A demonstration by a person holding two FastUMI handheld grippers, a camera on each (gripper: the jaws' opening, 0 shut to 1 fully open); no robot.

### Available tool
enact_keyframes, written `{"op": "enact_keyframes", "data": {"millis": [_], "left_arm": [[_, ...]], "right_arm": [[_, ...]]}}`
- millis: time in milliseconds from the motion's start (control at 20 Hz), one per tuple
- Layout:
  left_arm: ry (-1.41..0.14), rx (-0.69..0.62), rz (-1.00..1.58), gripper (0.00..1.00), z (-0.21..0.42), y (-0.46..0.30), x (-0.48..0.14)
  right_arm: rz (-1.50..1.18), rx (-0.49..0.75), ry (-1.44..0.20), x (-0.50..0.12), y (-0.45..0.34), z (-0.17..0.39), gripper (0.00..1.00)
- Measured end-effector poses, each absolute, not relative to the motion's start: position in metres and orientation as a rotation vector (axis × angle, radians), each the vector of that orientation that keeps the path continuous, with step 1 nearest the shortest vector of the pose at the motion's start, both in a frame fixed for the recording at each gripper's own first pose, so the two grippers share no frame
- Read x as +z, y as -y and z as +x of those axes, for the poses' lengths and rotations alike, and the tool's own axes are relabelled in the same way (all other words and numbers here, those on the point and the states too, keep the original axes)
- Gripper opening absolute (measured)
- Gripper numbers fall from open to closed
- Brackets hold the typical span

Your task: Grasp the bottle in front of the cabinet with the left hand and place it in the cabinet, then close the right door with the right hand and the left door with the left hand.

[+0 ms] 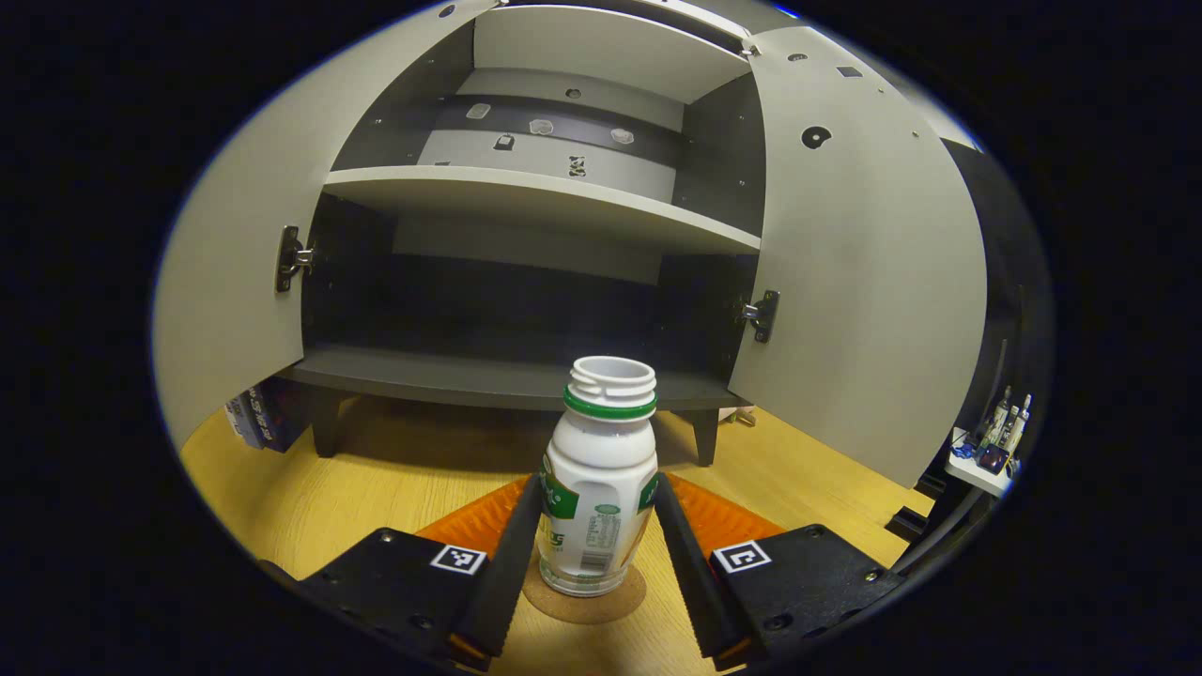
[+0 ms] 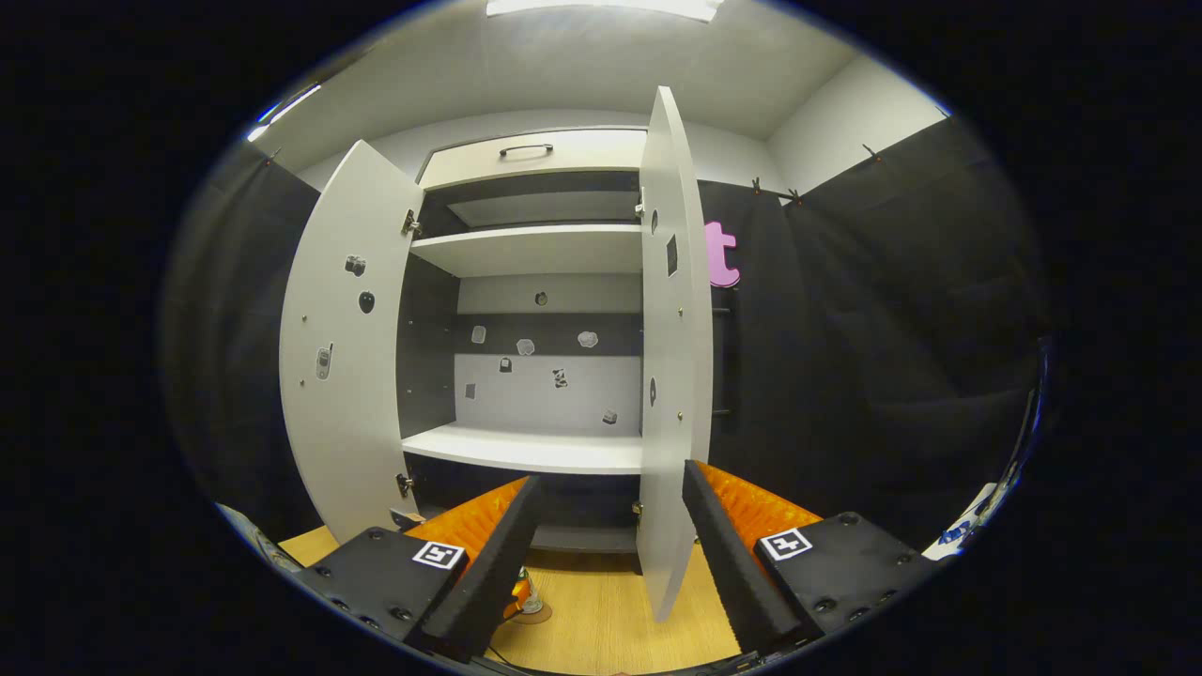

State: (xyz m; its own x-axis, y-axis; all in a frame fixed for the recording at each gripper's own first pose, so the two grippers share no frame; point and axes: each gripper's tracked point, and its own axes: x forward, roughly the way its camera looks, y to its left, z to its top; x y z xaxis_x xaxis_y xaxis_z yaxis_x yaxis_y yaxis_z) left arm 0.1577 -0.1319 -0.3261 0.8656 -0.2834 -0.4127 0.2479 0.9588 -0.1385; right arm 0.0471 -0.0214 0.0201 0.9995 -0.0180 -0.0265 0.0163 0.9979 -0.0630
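White uncapped plastic bottle (image 1: pixel 598 488) stands on a wooden worktop (image 1: pixel 394 479), left gripper (image 1: pixel 597 549) fingers touching both sides; right gripper (image 2: pixel 608 554) fingers apart before the open grey cabinet (image 2: pixel 531 451)

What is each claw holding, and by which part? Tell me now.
The left claw grips the bottle by the lower body, a finger on each side. The right claw holds nothing; the right door's edge stands between its open fingers.
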Motion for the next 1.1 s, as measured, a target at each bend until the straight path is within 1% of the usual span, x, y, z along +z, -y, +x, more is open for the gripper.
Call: {"op": "enact_keyframes", "data": {"millis": [50, 150, 300, 500, 700, 800, 900, 1100], "left_arm": [[-0.453, -0.28, -0.082, 0.72, 0.156, 0.13, -0.323], [-0.446, -0.279, -0.083, 0.71, 0.151, 0.124, -0.308], [-0.398, -0.259, -0.065, 0.71, 0.148, 0.108, -0.267], [-0.285, -0.264, -0.023, 0.69, 0.151, 0.096, -0.179], [-0.166, -0.277, -0.004, 0.69, 0.164, 0.097, -0.071], [-0.133, -0.266, 0.005, 0.69, 0.184, 0.097, -0.025], [-0.109, -0.285, 0.011, 0.68, 0.209, 0.107, 0.014], [-0.119, -0.358, -0.062, 0.69, 0.277, 0.134, 0.061]], "right_arm": [[-0.06, -0.013, -0.026, 0.019, 0.02, 0.047, 0.98], [-0.069, -0.013, -0.021, 0.018, 0.022, 0.047, 0.98], [-0.08, -0.027, -0.017, 0.015, 0.026, 0.047, 0.98], [-0.048, -0.035, -0.028, 0.003, 0.031, 0.049, 0.98], [-0.025, -0.053, -0.037, -0.008, 0.04, 0.048, 0.98], [-0.024, -0.054, -0.039, -0.012, 0.045, 0.048, 0.98], [-0.015, -0.059, -0.039, -0.014, 0.052, 0.049, 0.98], [0.013, -0.092, -0.027, -0.014, 0.07, 0.044, 0.98]]}}
